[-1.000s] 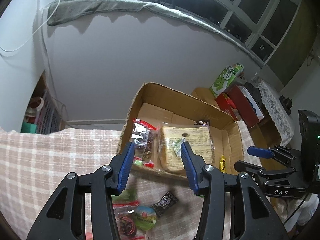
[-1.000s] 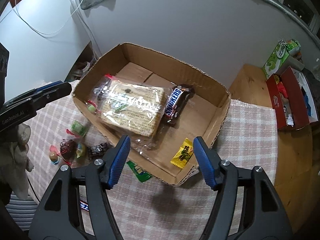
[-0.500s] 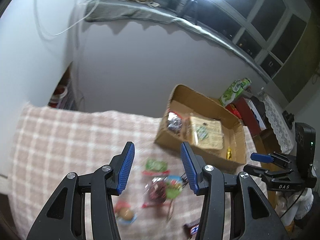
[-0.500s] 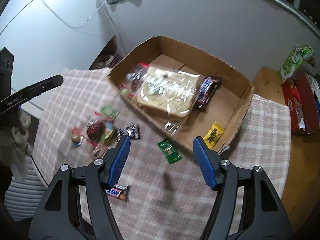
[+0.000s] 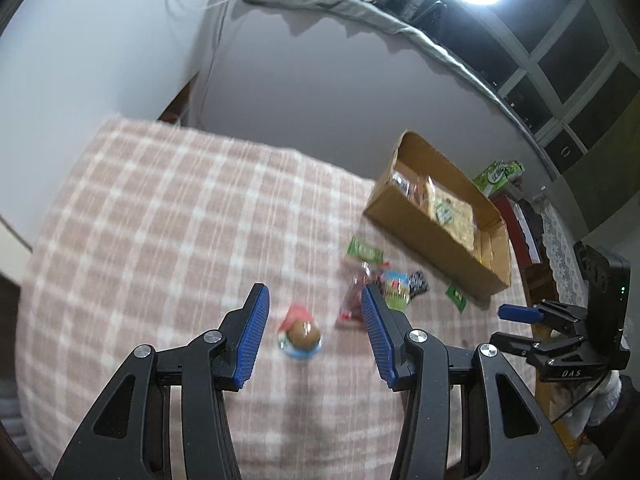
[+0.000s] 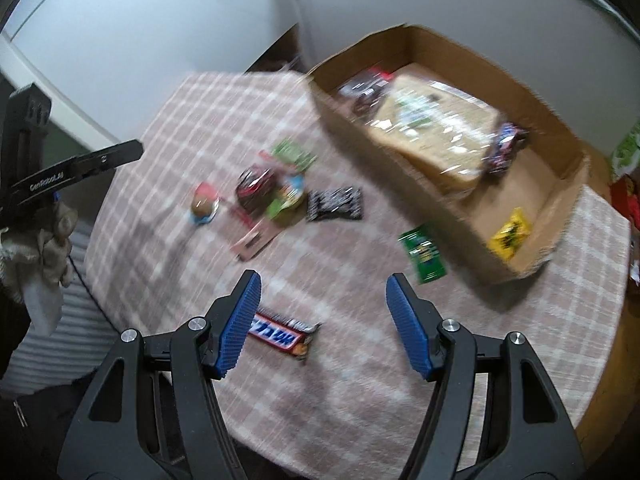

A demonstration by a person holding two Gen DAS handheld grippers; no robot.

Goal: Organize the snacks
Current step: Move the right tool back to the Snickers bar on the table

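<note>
Snacks loose on checked cloth, cardboard box beside, nothing blocking.

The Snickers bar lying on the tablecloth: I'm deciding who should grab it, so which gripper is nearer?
Right. The right gripper hangs open just over the Snickers bar, which lies by its left jaw. The left gripper is off over the round brown-topped candy, farther away.

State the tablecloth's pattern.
Pink-and-white plaid tablecloth; clearest in the right wrist view.
</note>
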